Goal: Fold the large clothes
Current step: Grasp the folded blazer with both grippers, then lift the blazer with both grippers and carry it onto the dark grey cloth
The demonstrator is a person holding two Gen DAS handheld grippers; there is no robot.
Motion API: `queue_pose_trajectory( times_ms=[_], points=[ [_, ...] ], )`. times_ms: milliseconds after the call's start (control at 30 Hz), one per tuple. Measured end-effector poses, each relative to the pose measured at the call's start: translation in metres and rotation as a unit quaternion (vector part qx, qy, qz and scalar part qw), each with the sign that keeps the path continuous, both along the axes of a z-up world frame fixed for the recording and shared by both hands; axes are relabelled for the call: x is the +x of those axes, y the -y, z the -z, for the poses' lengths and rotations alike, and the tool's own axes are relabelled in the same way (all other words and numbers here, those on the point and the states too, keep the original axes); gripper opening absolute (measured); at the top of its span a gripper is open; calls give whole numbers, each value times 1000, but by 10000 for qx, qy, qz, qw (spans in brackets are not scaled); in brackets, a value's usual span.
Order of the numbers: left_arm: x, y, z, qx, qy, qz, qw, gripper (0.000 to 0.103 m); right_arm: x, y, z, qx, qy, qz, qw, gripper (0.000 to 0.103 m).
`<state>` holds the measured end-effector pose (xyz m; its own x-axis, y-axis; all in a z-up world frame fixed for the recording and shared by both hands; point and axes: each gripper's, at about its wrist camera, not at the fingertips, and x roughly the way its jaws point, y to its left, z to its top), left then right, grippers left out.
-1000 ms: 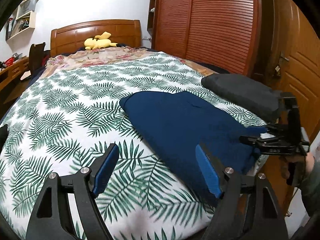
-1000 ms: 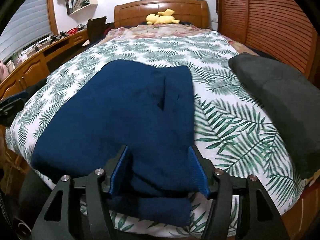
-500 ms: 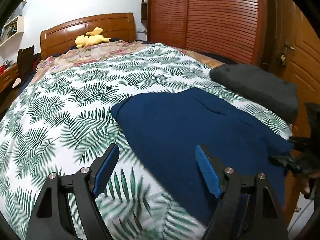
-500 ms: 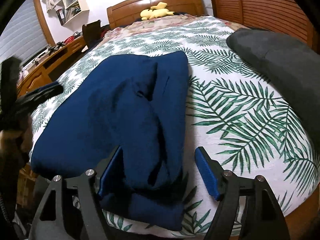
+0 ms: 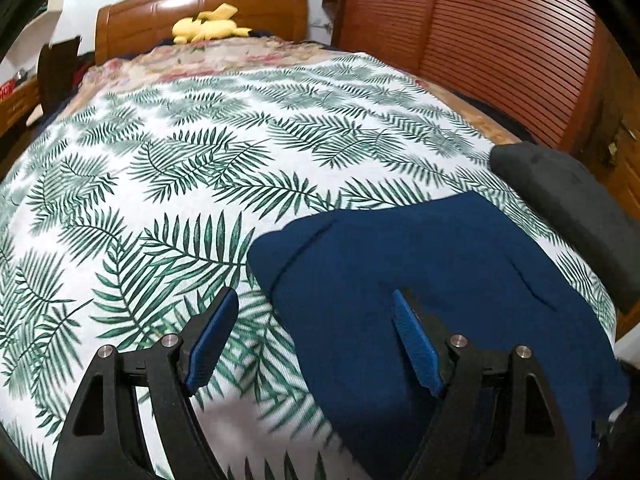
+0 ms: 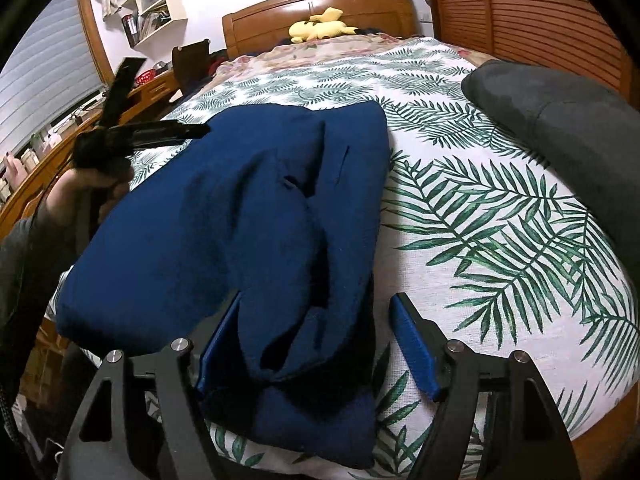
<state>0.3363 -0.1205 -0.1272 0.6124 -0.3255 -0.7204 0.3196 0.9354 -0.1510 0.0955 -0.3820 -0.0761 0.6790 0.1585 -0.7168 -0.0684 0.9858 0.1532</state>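
A dark blue garment (image 6: pixel 224 216) lies partly folded on the bed (image 6: pixel 500 240), at the near edge of the leaf-print cover, with a bunched fold at its near end. A grey folded garment (image 6: pixel 560 120) sits well apart to the right, near the bed's edge.

The right gripper (image 6: pixel 316 344) is spread, its blue pads either side of the bunched near end of the blue garment; whether they touch the cloth cannot be told. The left gripper (image 5: pixel 312 340) is also spread and holds nothing. One of its pads is over the cover, the other over the garment's left part, so it straddles that edge.

The step in hand looks like taking hold of the near hem for the next fold. To do it well, each gripper should take all the layers at a corner, not just the top one, so the fold comes up as one piece. Both corners should rise together and travel level towards the far edge, then be laid down flush with it. The lump near the right gripper wants flattening first, or it will be trapped inside the fold. The cloth looks thick and soft, so a deep bite should hold better than a grip at the very rim.

No container shows close by. On the far wall, open shelves (image 6: pixel 158 12) hold small items too blurred to name.
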Motion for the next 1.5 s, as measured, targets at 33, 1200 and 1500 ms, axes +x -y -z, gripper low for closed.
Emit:
queue_pose_trajectory(
  times_ms=[33,1200,1500],
  points=[
    [3,0,2,-30,-53,3,10000,79,0,0,1,5,11,-5,10000,75],
    [-41,49,-75,-40,590,300,9978,9,-5,55,-73,-116,1212,-463,9915,15],
    [-49,83,-103,36,1006,335,9944,9,-7,74,-97,-487,1478,-476,9867,14]
  ],
)
